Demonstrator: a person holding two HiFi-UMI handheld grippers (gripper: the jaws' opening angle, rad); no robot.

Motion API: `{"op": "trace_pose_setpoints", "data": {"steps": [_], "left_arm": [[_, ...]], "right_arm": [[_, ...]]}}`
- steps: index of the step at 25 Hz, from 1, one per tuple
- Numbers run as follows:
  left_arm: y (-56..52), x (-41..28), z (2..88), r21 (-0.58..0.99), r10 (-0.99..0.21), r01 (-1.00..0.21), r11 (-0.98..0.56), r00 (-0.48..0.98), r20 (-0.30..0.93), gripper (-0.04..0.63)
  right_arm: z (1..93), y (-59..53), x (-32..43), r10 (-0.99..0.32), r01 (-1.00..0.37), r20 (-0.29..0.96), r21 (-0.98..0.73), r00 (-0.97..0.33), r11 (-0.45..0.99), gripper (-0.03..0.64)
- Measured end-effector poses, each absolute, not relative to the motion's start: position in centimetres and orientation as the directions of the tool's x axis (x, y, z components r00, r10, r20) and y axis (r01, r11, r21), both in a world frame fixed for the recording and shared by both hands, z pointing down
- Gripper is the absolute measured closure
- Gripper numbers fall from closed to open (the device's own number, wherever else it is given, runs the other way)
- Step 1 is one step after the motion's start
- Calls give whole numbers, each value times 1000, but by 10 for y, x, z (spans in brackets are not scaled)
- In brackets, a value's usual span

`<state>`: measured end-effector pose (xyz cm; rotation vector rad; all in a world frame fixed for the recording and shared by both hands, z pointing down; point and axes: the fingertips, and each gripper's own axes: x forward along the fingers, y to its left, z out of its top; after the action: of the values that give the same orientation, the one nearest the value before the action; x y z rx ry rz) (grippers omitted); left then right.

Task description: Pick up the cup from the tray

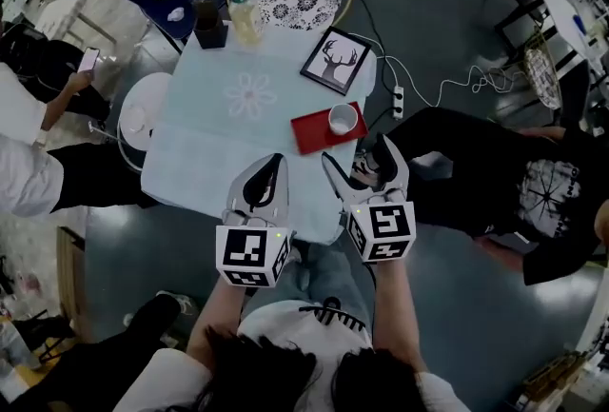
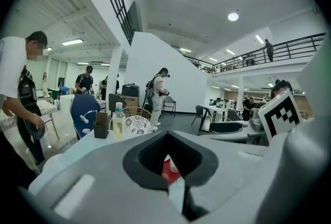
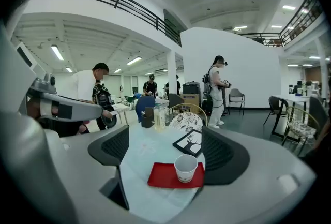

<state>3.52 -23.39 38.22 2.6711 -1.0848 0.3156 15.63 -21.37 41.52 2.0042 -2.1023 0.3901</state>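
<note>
While the white cup (image 1: 343, 119) stood upright on the red tray (image 1: 312, 136) near the right edge of the table (image 1: 205, 139), the right gripper (image 1: 356, 153) hung short of it with jaws spread wide, the cup framed between them but well clear of both. The left gripper (image 1: 271, 170) sat alongside, jaws pressed together on nothing. A clean pickup would likely call for a level advance until the pads flanked the cup's mid-wall, then a gentle squeeze, since a seemingly paper wall could buckle or tip
</note>
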Motion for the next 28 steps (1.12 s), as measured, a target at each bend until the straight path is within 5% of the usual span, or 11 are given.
{"op": "trace_pose_setpoints", "data": {"steps": [28], "left_arm": [[-320, 84, 512, 178, -684, -837, -518, 530, 501, 595]], "right_arm": [[602, -310, 206, -831, -991, 541, -89, -130, 97, 169]]}}
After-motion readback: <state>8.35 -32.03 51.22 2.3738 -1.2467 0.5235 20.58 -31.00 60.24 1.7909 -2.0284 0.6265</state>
